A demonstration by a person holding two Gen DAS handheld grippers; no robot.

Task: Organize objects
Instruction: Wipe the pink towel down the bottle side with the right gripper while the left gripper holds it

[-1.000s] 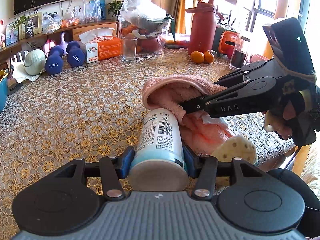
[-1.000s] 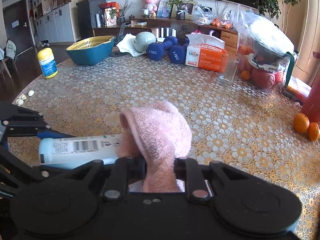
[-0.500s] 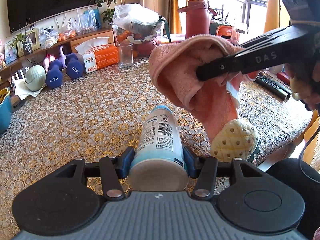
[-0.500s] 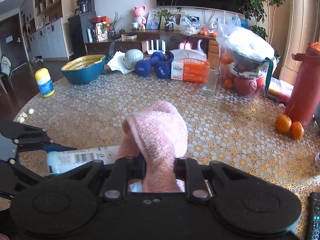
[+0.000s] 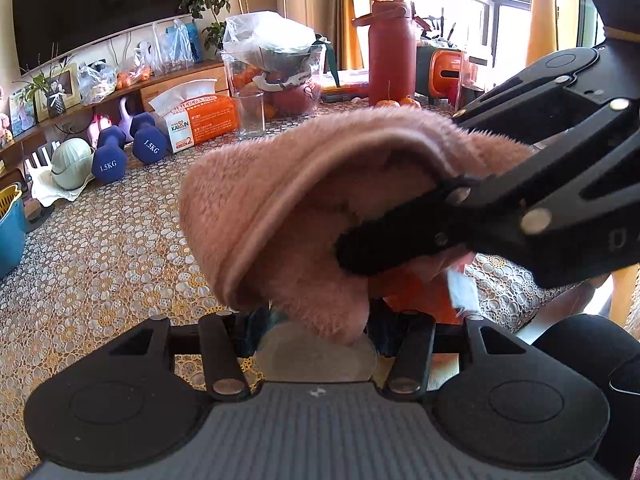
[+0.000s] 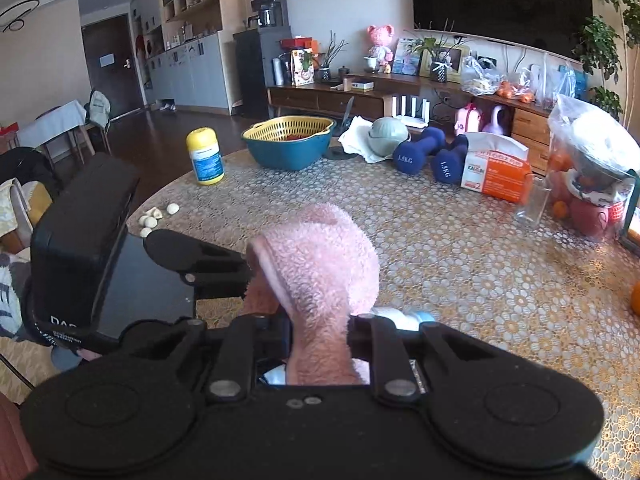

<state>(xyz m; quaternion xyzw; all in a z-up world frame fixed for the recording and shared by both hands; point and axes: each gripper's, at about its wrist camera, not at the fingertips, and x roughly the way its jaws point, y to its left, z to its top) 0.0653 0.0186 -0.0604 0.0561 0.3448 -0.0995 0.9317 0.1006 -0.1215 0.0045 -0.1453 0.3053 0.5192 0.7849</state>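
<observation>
My right gripper (image 6: pixel 320 328) is shut on a fluffy pink towel (image 6: pixel 320 264). It holds the towel in the air right over my left gripper (image 5: pixel 316 320). In the left wrist view the towel (image 5: pixel 304 200) hangs across the front and hides most of the white and blue bottle. Only the bottle's grey base (image 5: pixel 316 356) shows between the left fingers, which stay shut on it. The bottle's end (image 6: pixel 404 316) peeks out beside the towel in the right wrist view. The right gripper's black body (image 5: pixel 520 200) crosses from the right.
On the lace-covered table (image 6: pixel 460 264) stand a blue and yellow basket (image 6: pixel 290 142), a yellow bottle (image 6: pixel 205 156), two blue dumbbells (image 6: pixel 428 152), an orange tissue box (image 6: pixel 496 174), a glass (image 5: pixel 251 114), a red flask (image 5: pixel 391 50) and garlic cloves (image 6: pixel 154 216).
My right gripper has lifted the pink towel off the table and swung it left and closer, over the bottle in my left gripper. The bottle is now mostly covered.
</observation>
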